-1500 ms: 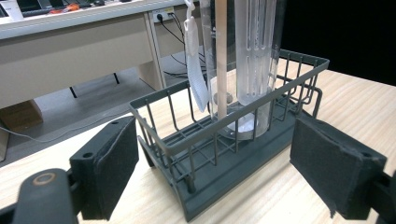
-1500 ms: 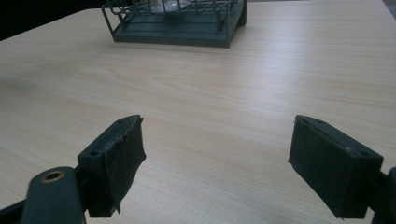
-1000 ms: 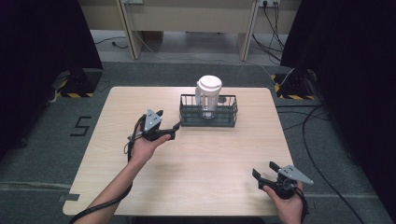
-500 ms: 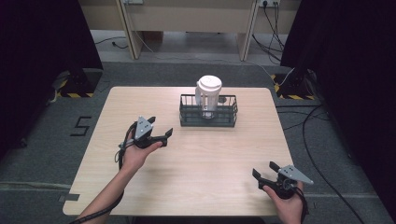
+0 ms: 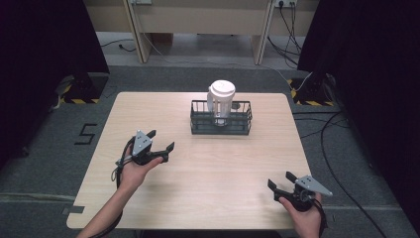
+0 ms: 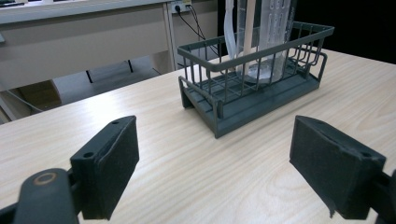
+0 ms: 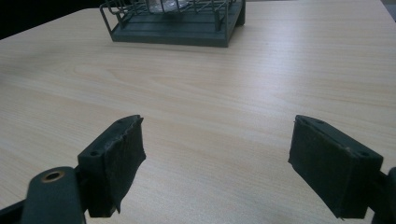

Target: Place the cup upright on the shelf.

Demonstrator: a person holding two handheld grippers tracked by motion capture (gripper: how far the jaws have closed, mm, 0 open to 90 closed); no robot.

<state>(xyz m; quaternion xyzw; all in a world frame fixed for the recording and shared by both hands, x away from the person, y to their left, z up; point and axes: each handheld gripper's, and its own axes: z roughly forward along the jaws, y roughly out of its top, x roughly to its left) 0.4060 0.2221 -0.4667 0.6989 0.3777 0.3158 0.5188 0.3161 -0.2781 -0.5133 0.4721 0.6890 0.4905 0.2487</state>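
left tool [image 5: 162,140] released, mid-table | right tool [image 5: 281,180] released, near front edge | rack [image 5: 221,119] far

A light wooden table [image 5: 208,198] with rounded corners stands on grey carpet [image 5: 59,148]. Beyond the table, pale wooden desk legs [image 5: 137,34] and black cables [image 5: 292,25].

Left claw [image 5: 162,140], held in the person's left hand [image 5: 134,166], sits at the left of the scene, pointing right and slightly far; its jaws stand wide apart with nothing between them, and the left forearm [image 5: 106,215] enters from the near left edge. Right claw [image 5: 280,180], held in the right hand [image 5: 303,215], sits at the near right corner, pointing left and far, jaws likewise spread wide with bare pads [image 7: 122,161]. The two claws are well apart.
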